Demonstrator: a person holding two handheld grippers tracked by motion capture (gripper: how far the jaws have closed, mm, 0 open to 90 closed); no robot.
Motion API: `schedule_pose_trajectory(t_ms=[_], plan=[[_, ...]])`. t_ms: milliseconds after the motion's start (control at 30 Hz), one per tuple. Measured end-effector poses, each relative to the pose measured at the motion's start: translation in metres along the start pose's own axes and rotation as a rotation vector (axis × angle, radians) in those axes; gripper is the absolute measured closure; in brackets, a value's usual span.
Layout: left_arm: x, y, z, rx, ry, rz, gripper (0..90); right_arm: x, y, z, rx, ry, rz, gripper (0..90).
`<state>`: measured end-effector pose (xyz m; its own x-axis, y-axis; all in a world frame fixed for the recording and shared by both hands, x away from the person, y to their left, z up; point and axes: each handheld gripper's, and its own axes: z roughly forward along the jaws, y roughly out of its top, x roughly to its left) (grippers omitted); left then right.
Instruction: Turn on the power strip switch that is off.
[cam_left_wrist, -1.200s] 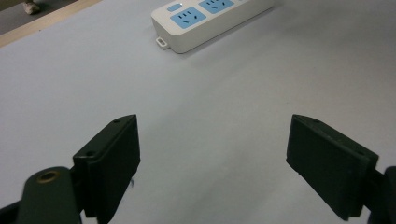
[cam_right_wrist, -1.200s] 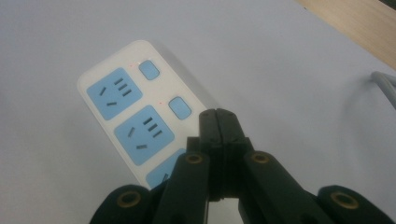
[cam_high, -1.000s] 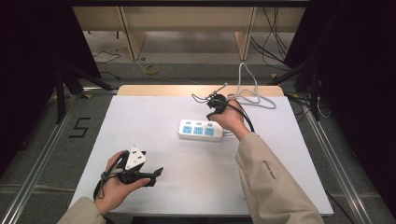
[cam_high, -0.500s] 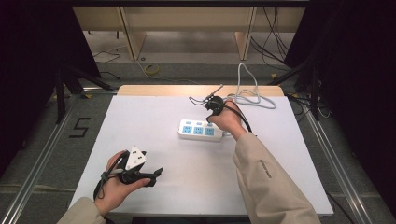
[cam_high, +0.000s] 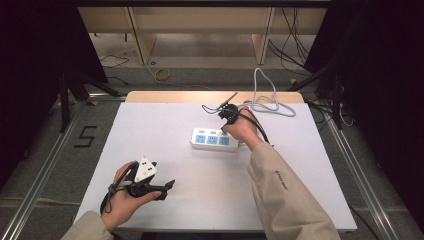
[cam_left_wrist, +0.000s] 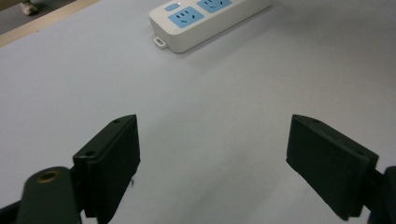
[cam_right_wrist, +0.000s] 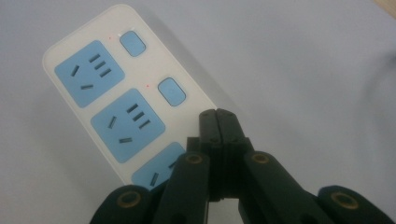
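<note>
A white power strip (cam_high: 212, 140) with three blue sockets lies flat near the middle of the white table (cam_high: 165, 125). In the right gripper view the strip (cam_right_wrist: 107, 84) has blue switch buttons beside its sockets. My right gripper (cam_right_wrist: 217, 116) is shut with nothing between its jaws, its tip over the strip's edge beside the third socket. From above, the right gripper (cam_high: 226, 124) points down at the strip's right end. My left gripper (cam_high: 167, 186) rests open at the table's front left. Between its spread jaws (cam_left_wrist: 212, 163) is bare table, with the strip (cam_left_wrist: 205, 18) farther off.
The strip's white cable (cam_high: 265, 102) loops over the table's far right and off the wooden back edge. A thin black cable (cam_high: 212, 107) trails behind the right hand. A "5" mark (cam_high: 86, 136) is on the floor at left.
The right hand has shifted slightly left and down onto the strip's right end. The left hand and its gripper have stayed still.
</note>
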<state>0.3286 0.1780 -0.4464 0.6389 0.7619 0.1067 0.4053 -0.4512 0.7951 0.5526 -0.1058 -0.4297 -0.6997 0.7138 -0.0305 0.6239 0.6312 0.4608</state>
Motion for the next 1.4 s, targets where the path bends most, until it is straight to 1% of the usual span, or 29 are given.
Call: schedule_pose_trajectory(t_ms=[133,367,467,500,767,1133,1200,1400], plan=[[-0.0004,0.0,0.0003,-0.003,0.001,-0.004,17.3,-0.0007,0.0001,0.0007,0.003,-0.001,0.005,90.0],[-0.0004,-0.0001,0.0004,-0.004,0.0,-0.004,17.3,-0.0004,0.0007,0.0015,0.014,-0.001,0.001,90.0],[-0.0005,-0.0001,0.0004,-0.004,0.0,-0.005,17.3,-0.0007,0.0009,0.0021,0.022,-0.006,-0.009,90.0],[-0.0005,-0.0001,0.0004,-0.004,0.0,-0.005,17.2,-0.0002,0.0011,0.0025,0.025,-0.004,-0.003,90.0],[-0.0005,-0.0001,0.0003,-0.004,-0.001,-0.004,17.3,0.0004,0.0019,0.0036,0.033,-0.007,-0.008,90.0],[-0.0006,0.0001,0.0002,-0.001,-0.001,0.001,17.3,0.0016,0.0019,0.0046,0.038,-0.013,-0.001,90.0],[-0.0009,0.0001,0.0002,-0.003,0.0,-0.004,17.3,0.0017,0.0017,0.0049,0.039,-0.015,-0.001,90.0],[-0.0009,0.0001,0.0004,-0.004,-0.001,-0.004,17.3,0.0015,0.0021,0.0056,0.044,-0.016,0.012,90.0]])
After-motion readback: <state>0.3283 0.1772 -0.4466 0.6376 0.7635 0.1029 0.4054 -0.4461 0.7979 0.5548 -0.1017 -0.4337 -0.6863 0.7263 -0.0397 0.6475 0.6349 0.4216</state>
